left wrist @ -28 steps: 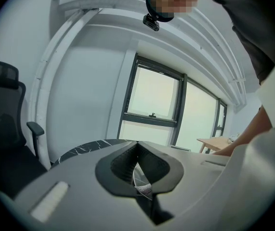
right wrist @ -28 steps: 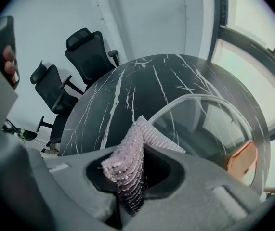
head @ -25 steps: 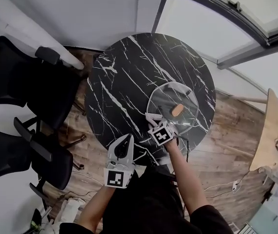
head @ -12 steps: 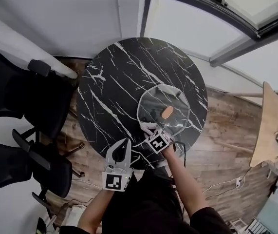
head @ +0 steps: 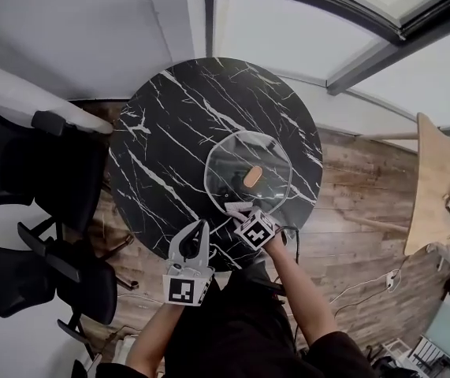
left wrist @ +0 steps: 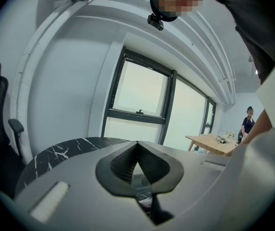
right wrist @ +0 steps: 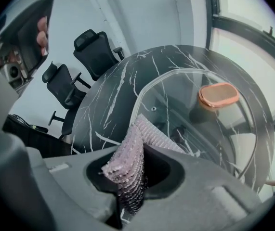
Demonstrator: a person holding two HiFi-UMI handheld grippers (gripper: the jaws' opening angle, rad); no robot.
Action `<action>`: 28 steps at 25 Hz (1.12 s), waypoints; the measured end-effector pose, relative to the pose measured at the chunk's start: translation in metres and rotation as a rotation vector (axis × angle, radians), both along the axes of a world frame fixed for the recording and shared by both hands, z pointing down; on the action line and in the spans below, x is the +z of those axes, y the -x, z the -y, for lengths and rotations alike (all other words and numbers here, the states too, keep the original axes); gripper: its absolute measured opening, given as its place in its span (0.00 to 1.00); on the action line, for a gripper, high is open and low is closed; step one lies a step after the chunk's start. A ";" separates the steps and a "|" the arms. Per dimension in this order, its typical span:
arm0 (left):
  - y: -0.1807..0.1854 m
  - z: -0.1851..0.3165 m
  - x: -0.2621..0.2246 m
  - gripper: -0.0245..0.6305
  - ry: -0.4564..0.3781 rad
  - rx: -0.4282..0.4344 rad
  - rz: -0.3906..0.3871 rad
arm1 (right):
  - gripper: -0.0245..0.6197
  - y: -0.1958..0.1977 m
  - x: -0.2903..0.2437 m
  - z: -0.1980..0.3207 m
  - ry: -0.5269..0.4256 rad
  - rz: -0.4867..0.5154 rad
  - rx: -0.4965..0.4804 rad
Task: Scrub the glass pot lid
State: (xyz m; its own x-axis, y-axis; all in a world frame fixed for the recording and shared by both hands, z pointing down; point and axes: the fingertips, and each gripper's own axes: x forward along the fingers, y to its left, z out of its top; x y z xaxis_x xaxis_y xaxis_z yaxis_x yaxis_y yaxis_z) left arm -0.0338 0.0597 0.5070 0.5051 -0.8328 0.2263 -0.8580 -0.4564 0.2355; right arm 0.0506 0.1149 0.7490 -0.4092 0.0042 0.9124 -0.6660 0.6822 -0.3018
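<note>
Clearly, the relation that matters is between the right gripper [head: 240, 213] and the glass pot lid [head: 236, 160]. In the head view the lid lies flat on the black marble counter [head: 169, 124], a little right of the centre of the frame, and the right gripper is just below its lower rim, pointing up the frame toward it. In the right gripper view the lid [right wrist: 190, 129] fills the right half of the picture, directly ahead of the fingers and a little to their right. Its oval knob [right wrist: 218, 95] sits in the upper right, with its long axis nearly across the frame.

The right gripper's fingers are pinching a pale lilac scrub cloth [right wrist: 127, 165], which sticks out ahead toward the near rim. I cannot tell whether the cloth touches the glass.

The left gripper [head: 195, 235] is at the lower left edge of the counter, well apart from the lid. Its own view looks upward at the windows, and its fingers are pressed together with nothing between them.

So the right gripper is the nearer one, and I judge that the next move is a short push forward onto the glass.
</note>
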 end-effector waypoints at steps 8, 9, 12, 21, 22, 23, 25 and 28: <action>-0.027 0.001 -0.001 0.04 0.003 0.023 -0.006 | 0.15 -0.061 0.006 -0.019 0.037 -0.025 0.057; -0.030 0.002 -0.002 0.04 -0.002 0.023 -0.009 | 0.15 -0.065 0.007 -0.020 0.038 -0.020 0.057; -0.040 0.003 -0.004 0.04 -0.014 0.025 -0.012 | 0.15 -0.079 0.007 -0.022 0.048 -0.031 0.079; -0.051 0.000 -0.014 0.04 -0.023 0.015 0.006 | 0.15 -0.134 0.008 -0.012 0.015 -0.118 0.182; -0.051 0.000 -0.015 0.04 -0.026 0.014 0.008 | 0.15 -0.139 0.006 -0.011 0.014 -0.117 0.209; -0.052 -0.001 -0.017 0.04 -0.029 0.012 0.012 | 0.15 -0.142 0.002 -0.008 0.005 -0.106 0.232; -0.052 0.000 -0.021 0.04 -0.037 0.008 0.019 | 0.15 -0.146 -0.009 0.003 -0.042 -0.078 0.267; -0.051 0.007 -0.028 0.04 -0.063 -0.007 0.021 | 0.15 -0.153 -0.028 0.023 -0.152 -0.044 0.313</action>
